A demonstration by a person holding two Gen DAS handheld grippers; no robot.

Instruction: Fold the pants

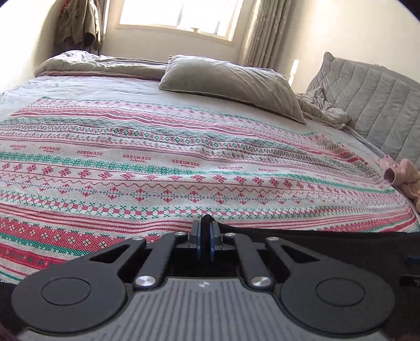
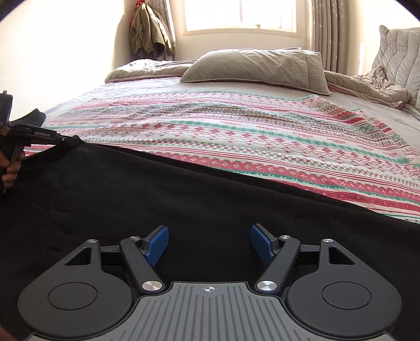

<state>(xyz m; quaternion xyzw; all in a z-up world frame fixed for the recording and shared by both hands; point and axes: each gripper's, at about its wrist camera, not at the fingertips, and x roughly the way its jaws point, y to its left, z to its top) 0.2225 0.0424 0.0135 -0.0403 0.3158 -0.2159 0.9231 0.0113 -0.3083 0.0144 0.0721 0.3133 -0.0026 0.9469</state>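
Black pants (image 2: 157,188) lie spread along the near edge of the bed, over the patterned blanket (image 2: 236,136). My left gripper (image 1: 206,230) is shut, with a tuft of the black fabric pinched between its blue pads; the pants (image 1: 315,244) stretch away to its right. In the right wrist view that left gripper (image 2: 59,139) holds the pants' far left edge slightly lifted, with a person's hand (image 2: 10,173) on its handle. My right gripper (image 2: 208,244) hovers low over the pants, open, its blue pads (image 2: 157,244) wide apart with nothing pressed between them.
A grey pillow (image 1: 231,84) and a rumpled grey quilt (image 1: 99,64) lie at the far side of the bed. A quilted cushion (image 1: 372,105) stands at the right, with a pink soft item (image 1: 401,178) below it. A jacket (image 2: 152,31) hangs beside the window (image 2: 240,15).
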